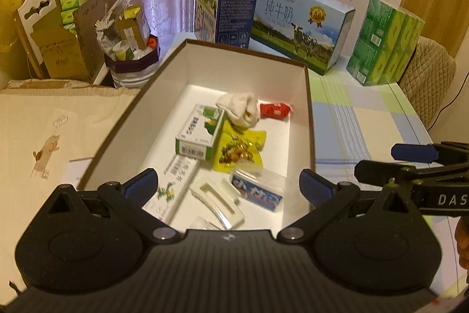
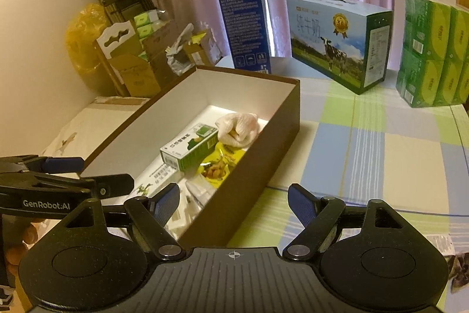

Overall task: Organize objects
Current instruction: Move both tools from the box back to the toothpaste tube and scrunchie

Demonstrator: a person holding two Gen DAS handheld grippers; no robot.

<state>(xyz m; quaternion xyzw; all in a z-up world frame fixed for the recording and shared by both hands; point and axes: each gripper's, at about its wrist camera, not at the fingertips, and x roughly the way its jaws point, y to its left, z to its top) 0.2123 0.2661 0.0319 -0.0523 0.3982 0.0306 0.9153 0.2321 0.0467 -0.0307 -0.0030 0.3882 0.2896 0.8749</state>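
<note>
A brown box with a white inside [image 1: 310, 119] [image 2: 281, 122] lies on the table and holds several items: a green carton [image 1: 198, 134] [image 2: 190, 150], a white sock [image 1: 241, 107] [image 2: 239, 128], a red candy wrapper [image 1: 275, 110], a yellow snack packet [image 1: 240, 145] [image 2: 218, 166], a blue gum pack [image 1: 256, 194], a white hair clip [image 1: 217, 203] and a leaflet [image 1: 173, 187]. My left gripper [image 1: 230, 185] hangs open over the box's near end, holding nothing. My right gripper [image 2: 233, 200] is open above the box's right near corner, also with nothing in it.
On the checked tablecloth [image 2: 366, 151] behind the box stand two milk cartons [image 1: 302, 25] [image 2: 243, 22] and a green tissue pack [image 1: 384, 43] [image 2: 433, 49]. Cardboard boxes and a full bin [image 1: 129, 49] crowd the back left. A cream cloth [image 1: 44, 137] lies to the left.
</note>
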